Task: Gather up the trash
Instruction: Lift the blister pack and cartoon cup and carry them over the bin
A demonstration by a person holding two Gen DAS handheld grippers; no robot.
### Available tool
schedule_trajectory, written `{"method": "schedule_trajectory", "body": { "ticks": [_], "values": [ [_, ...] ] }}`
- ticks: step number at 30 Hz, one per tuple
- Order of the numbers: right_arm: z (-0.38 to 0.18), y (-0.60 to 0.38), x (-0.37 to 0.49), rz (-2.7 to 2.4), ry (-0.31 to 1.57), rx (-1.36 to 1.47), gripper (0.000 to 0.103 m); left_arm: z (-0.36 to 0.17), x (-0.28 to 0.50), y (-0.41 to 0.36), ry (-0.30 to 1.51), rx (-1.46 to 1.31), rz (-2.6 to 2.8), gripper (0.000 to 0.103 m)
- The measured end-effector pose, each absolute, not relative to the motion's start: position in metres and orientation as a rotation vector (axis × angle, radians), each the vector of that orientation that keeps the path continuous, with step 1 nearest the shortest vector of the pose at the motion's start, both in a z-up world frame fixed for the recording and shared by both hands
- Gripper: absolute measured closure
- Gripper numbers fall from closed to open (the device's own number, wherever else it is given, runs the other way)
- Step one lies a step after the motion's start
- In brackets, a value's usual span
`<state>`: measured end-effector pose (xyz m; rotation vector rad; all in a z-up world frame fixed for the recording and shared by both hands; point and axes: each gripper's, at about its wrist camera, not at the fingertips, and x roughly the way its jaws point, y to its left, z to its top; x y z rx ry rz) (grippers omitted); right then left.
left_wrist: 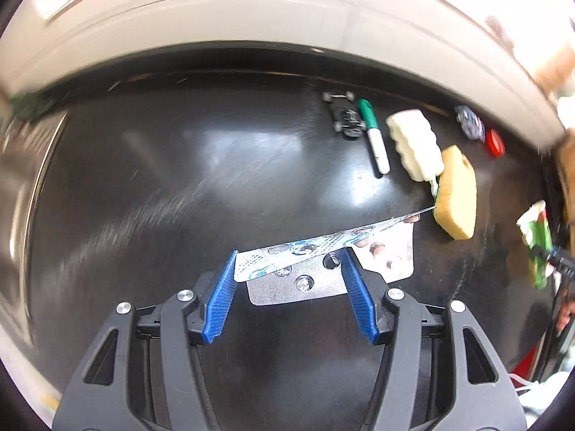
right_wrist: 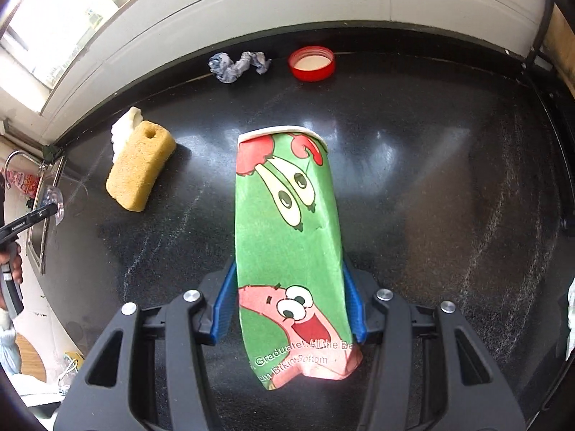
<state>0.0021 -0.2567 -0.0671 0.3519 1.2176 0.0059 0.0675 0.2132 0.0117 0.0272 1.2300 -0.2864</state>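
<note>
My left gripper is shut on a silver blister pack, held tilted above the black counter; its reflection shows below. A second blister pack lies flat just right of it. My right gripper is shut on a crushed green cartoon paper cup, rim pointing away; the cup also shows at the right edge of the left wrist view. A red bottle cap and a crumpled grey-blue wrapper lie at the counter's back edge.
A yellow sponge and a white ridged foam piece lie right of centre. A green-capped marker and a small toy car lie behind. A steel sink is at the left. A white wall ledge bounds the back.
</note>
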Motion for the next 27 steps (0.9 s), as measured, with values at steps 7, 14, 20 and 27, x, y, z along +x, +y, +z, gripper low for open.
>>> {"method": "schedule_trajectory", "body": {
  "ticks": [7, 14, 20, 27],
  "values": [
    [-0.053, -0.219, 0.022, 0.121, 1.218, 0.246, 0.052, 0.002, 0.035, 0.252, 1.245, -0.148, -0.126, 0.046],
    [-0.055, -0.183, 0.04, 0.188, 1.215, 0.169, 0.052, -0.003, -0.014, 0.294, 1.243, -0.251, 0.045, 0.046],
    [-0.067, -0.166, 0.034, 0.251, 1.243, 0.148, 0.052, -0.024, -0.036, 0.29, 1.254, -0.307, 0.108, 0.046],
    [-0.075, -0.172, 0.024, 0.233, 1.266, 0.146, 0.052, -0.049, -0.039, 0.259, 1.291, -0.207, 0.096, 0.031]
  ]
}}
